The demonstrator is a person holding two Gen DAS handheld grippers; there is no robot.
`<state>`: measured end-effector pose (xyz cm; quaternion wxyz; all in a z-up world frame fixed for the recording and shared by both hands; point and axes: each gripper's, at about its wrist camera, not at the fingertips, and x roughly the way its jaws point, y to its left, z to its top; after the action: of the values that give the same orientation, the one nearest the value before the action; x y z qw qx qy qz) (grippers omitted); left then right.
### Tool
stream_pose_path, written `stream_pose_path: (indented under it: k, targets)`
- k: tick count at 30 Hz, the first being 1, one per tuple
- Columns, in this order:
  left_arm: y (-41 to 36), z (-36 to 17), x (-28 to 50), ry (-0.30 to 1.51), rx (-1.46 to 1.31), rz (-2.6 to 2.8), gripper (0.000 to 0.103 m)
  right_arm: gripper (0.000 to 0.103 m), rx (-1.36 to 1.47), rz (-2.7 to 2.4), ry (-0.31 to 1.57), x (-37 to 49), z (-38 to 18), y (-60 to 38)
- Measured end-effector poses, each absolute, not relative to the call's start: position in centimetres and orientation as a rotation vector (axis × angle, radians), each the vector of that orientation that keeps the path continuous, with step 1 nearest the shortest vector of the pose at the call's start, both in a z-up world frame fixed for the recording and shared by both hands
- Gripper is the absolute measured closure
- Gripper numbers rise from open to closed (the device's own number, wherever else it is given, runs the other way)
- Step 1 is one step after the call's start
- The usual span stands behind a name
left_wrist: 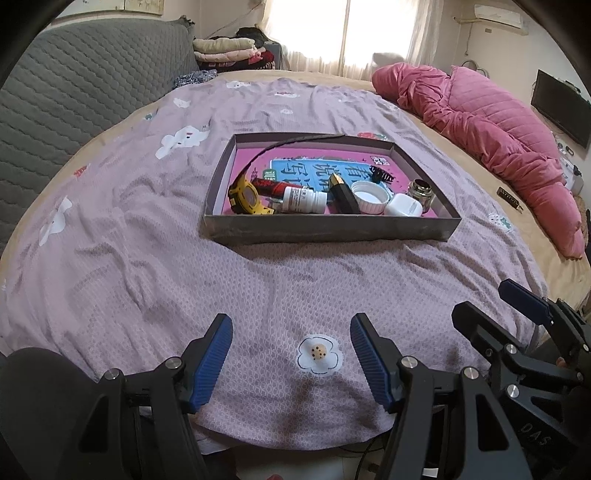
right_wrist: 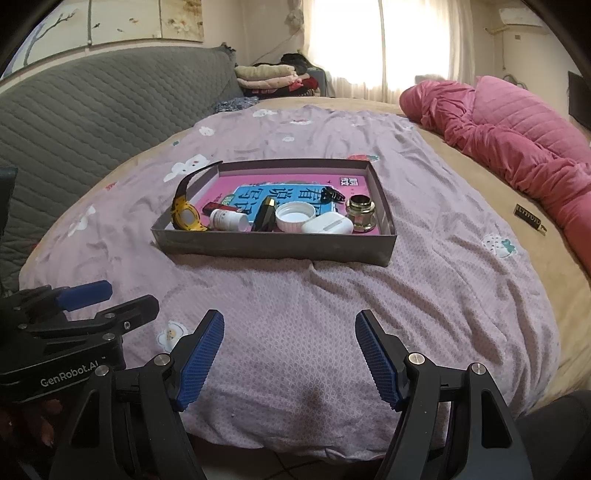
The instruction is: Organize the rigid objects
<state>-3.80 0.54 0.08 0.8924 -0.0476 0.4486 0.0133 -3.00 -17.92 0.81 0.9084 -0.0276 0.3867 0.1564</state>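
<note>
Left wrist view takes in a black screen [left_wrist: 561, 107] on the far right wall, which the right wrist view cuts to a sliver, while only the right wrist view shows the painted panels [right_wrist: 122, 18] above the grey quilted headboard [right_wrist: 92, 107]. Both look across a bed [right_wrist: 436, 325] under a mauve sheet printed with white flowers, a pink quilt [right_wrist: 517, 129] bunched along its far right side. Mid-bed sits a shallow grey cardboard tray [right_wrist: 273, 247], its long axis running left to right, lined with a pink and blue printed sheet. Along its near wall lie, from left to right, a yellow watch [right_wrist: 186, 216] whose dark strap arcs up over the left wall, a white pill bottle [right_wrist: 229, 220] on its side with a red tube [right_wrist: 221, 207] just behind, a black and gold lipstick [right_wrist: 265, 214] pointing near to far, a white ribbed cap [right_wrist: 293, 217], a white earbud case [right_wrist: 327, 225] and a small brass-lidded jar [right_wrist: 361, 213]; a black hair clip [right_wrist: 330, 194] lies farther back. A small dark bar [right_wrist: 530, 218] rests on the tan blanket to the right, well apart from the tray. The left gripper [left_wrist: 291, 363] and right gripper [right_wrist: 290, 358] hover over the near edge of the bed, jaws spread wide with nothing between the blue pads.
</note>
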Motion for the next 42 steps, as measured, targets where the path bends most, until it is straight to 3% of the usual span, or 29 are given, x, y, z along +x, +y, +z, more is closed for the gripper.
stream_pose_path:
  k: [42]
  targets:
    - [0.8,-1.6,-2.3,0.962,-0.103,0.049,0.037,0.028,-0.053,0.315,0.807,-1.9,-0.2,-18.0]
